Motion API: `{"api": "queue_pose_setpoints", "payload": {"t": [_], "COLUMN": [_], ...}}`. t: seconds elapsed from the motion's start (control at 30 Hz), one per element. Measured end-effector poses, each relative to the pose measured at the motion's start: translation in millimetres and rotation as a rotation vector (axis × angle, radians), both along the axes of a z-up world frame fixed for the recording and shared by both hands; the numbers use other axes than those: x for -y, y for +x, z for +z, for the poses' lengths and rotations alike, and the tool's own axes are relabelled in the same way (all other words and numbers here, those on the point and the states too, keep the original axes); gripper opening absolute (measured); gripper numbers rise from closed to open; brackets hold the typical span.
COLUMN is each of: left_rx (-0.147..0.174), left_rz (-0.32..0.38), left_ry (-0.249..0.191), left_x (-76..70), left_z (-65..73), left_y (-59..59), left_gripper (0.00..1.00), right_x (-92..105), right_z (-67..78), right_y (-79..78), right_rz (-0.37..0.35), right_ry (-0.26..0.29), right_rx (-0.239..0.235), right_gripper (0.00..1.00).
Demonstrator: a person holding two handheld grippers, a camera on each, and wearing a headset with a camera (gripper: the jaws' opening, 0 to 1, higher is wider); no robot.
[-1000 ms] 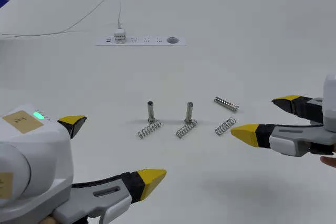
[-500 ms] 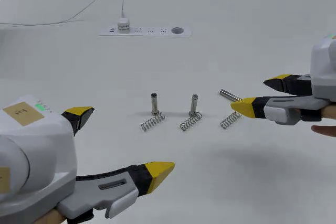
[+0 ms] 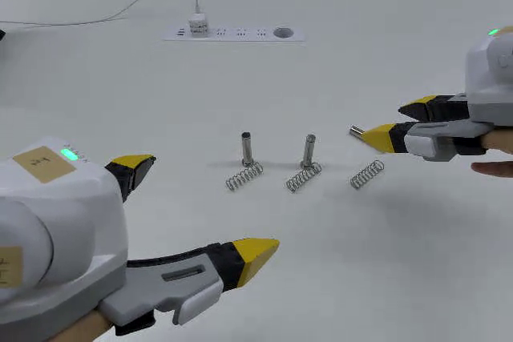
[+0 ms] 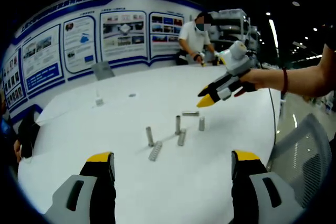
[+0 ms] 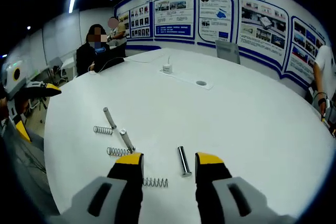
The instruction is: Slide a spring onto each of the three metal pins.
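Pin [image 5: 183,161] lies flat near right tool [image 5: 169,160], jaws apart; spring [image 5: 155,182] just beside.

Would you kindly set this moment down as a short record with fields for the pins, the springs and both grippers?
left gripper: open, empty
right gripper: open, empty
standing pins: left pin, middle pin
lying pin: third pin, flat on table, between right gripper's open jaws, not gripped
springs: left spring, middle spring, right spring, all loose, none on a pin
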State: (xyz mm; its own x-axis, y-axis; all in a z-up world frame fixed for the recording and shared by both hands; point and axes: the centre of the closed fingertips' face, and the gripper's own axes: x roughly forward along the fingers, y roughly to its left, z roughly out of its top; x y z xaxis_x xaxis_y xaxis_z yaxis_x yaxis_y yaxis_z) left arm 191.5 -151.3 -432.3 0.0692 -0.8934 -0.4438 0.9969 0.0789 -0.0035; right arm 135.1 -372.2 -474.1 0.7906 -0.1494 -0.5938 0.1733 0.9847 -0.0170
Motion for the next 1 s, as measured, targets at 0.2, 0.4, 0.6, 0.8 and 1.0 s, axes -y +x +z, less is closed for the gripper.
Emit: {"api": "queue_pose_setpoints", "payload": {"t": [0.2, 0.4, 0.6, 0.8, 1.0], "left_rx": [-0.008, -0.012, -0.022, -0.029, -0.031], "left_rz": [0.0, -0.008, -0.013, -0.013, -0.011], "left_ry": [0.002, -0.006, 0.013, 0.017, 0.014], "left_x": [1.1, 3.3, 2.8, 2.8, 2.4], "left_z": [-1.3, -3.6, -11.5, -14.1, -13.0], "left_y": [-0.6, -3.0, -5.4, -5.5, -3.2], "left_gripper": [0.94, 0.92, 0.92, 0.92, 0.92], "right_x": [6.9, 12.4, 16.4, 20.1, 25.0], "right_z": [-10.5, -22.3, -34.8, -46.8, -53.3], "right_y": [9.4, 21.2, 29.7, 35.4, 38.9], "right_rz": [0.01, 0.014, 0.023, 0.039, 0.035], "right_ry": [-0.004, 0.03, 0.043, 0.032, 0.031], "right_rx": [-0.012, -0.019, -0.04, -0.071, -0.081], "right_gripper": [0.33, 0.28, 0.25, 0.21, 0.17]}}
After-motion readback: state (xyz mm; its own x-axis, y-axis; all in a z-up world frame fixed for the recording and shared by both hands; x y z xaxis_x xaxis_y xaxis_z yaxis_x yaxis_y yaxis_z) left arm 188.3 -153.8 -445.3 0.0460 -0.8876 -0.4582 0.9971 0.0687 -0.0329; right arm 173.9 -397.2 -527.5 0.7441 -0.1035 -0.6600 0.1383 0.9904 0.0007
